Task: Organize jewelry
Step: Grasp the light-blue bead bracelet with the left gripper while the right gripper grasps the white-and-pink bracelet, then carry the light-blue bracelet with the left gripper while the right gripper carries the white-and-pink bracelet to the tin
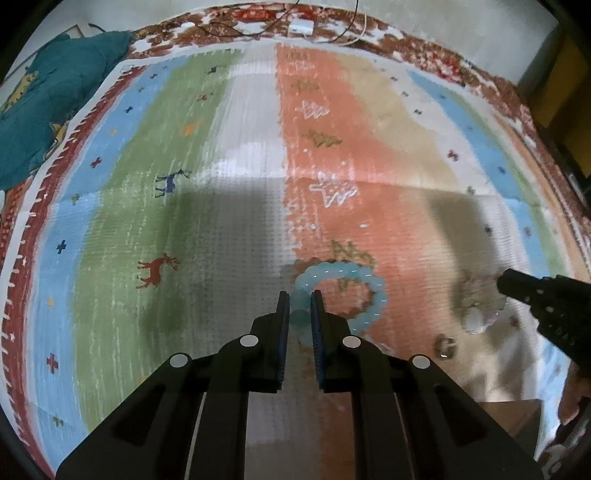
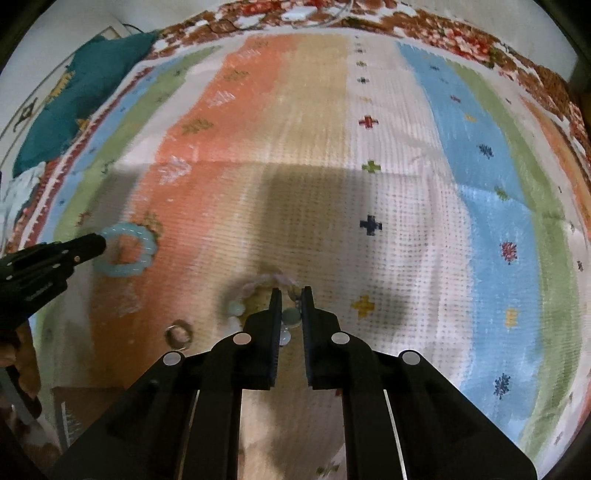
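A pale blue bead bracelet (image 1: pixel 354 291) lies on the striped mat; my left gripper (image 1: pixel 300 301) is shut on its near-left beads. It also shows in the right wrist view (image 2: pixel 123 251) with the left gripper (image 2: pixel 94 245) at its left side. A whitish bead bracelet (image 2: pixel 255 291) lies on the beige stripe; my right gripper (image 2: pixel 291 299) is shut on its right-hand beads. In the left wrist view this bracelet (image 1: pixel 472 314) sits under the right gripper (image 1: pixel 504 282). A small metal ring (image 1: pixel 445 345) lies between the bracelets, also in the right wrist view (image 2: pixel 180 334).
The striped mat (image 1: pixel 240 147) lies over a brown floral rug (image 1: pixel 424 40). A teal cushion (image 1: pixel 55 96) sits at the far left. A white power strip (image 1: pixel 301 26) with cables lies at the far edge. A brown box (image 2: pixel 77 410) shows near left.
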The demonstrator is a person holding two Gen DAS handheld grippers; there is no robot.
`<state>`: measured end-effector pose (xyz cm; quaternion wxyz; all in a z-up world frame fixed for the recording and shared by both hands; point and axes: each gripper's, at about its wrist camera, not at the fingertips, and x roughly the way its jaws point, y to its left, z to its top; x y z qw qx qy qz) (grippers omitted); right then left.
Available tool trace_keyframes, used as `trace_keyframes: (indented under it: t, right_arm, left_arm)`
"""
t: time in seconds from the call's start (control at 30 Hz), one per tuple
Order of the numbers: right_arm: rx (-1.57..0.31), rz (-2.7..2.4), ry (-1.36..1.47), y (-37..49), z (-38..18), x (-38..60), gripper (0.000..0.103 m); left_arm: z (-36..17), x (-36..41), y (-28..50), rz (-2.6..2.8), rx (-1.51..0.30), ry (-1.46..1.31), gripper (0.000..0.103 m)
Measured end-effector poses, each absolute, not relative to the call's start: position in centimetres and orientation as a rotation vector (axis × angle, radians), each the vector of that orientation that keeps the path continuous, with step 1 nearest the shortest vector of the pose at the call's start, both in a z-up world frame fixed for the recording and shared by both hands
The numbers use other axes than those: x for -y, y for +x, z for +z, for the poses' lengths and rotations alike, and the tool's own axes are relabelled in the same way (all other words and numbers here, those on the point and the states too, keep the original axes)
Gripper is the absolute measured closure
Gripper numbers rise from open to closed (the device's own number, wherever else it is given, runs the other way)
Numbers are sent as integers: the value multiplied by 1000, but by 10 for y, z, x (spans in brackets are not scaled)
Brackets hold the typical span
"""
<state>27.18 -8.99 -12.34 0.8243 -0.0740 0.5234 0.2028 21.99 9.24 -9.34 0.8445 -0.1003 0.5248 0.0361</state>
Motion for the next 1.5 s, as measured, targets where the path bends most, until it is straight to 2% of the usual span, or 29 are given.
trace_keyframes:
  t: [0.37, 1.5]
  right_arm:
    - [-1043, 479, -183, 246, -94, 84, 92]
    - [-902, 546, -243, 197, -48, 78, 92]
  left_arm:
    - [-62, -82, 204, 52, -1061, -235, 92]
    - [-23, -55, 165, 15, -1006, -205, 92]
